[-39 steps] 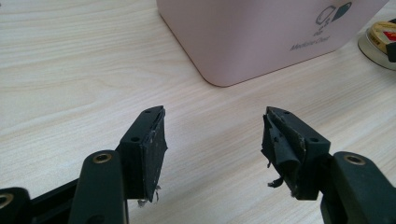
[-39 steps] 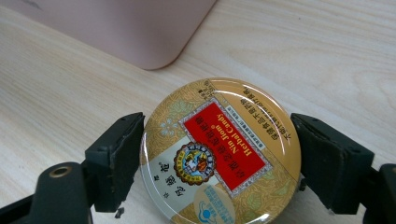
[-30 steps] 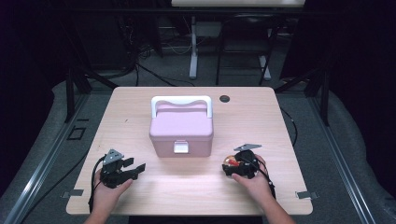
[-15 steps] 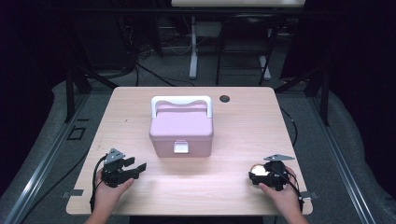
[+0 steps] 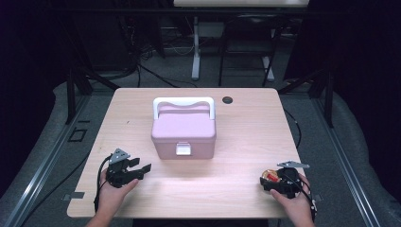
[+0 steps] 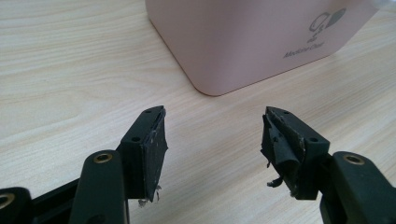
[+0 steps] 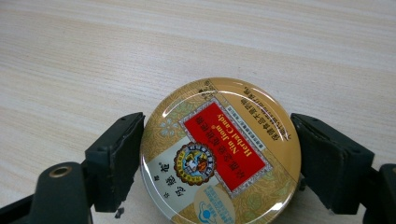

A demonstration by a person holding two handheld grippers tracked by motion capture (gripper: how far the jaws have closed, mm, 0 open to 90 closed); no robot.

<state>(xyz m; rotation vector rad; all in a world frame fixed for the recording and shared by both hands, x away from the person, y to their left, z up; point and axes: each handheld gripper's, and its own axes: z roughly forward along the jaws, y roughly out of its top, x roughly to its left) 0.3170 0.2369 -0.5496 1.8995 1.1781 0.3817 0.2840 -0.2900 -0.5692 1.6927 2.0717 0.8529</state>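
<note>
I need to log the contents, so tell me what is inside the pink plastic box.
The pink plastic box with its white handle is closed, front latch down, so its inside is hidden. The round gold candy tin is outside it, between the right gripper's jaws.

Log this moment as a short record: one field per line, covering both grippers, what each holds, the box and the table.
left gripper: open, holds nothing, jaws pointing at the pink box's near left corner
right gripper: shut on the candy tin, at the table's near right corner
candy tin: round, gold with a red label, flat between the jaws
pink box: mid-table, lid down, white handle folded back, white latch facing the person
table: light wood, dark round grommet near the far edge
</note>
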